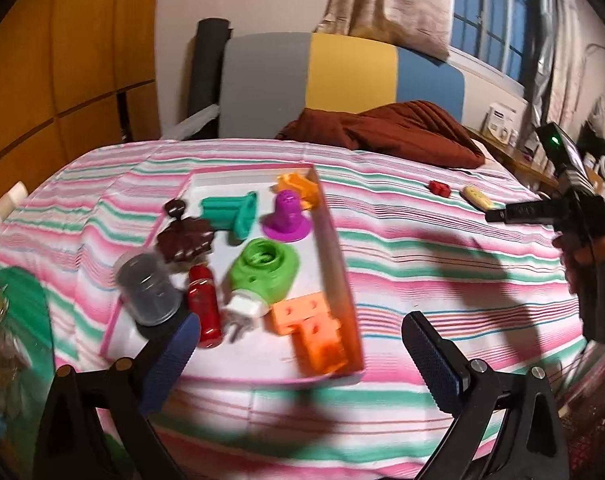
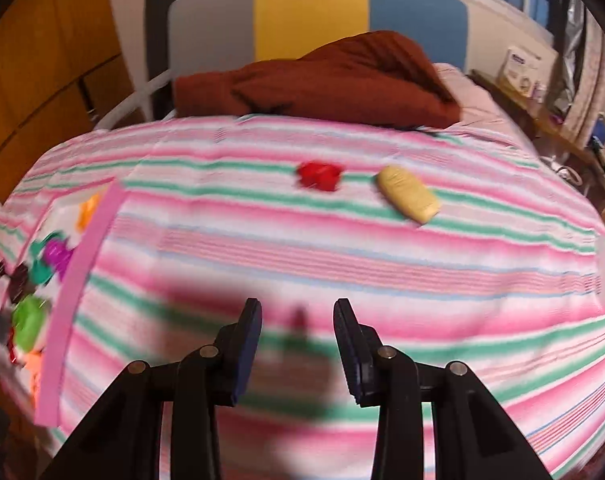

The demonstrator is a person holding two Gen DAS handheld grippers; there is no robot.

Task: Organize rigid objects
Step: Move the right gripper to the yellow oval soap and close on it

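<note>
No writing can be read in either view. The white box [image 2: 523, 67] on the shelf beside the bed carries a blue printed band along its top, but the letters are too small and blurred to make out. The yellow bottle [image 2: 409, 194] lying on the striped bedcover [image 2: 342, 248] shows faint marks on its face that do not resolve into words. The small dark device [image 1: 564, 152] at the right edge of the left wrist view shows only a green light, with no legible label.
</note>
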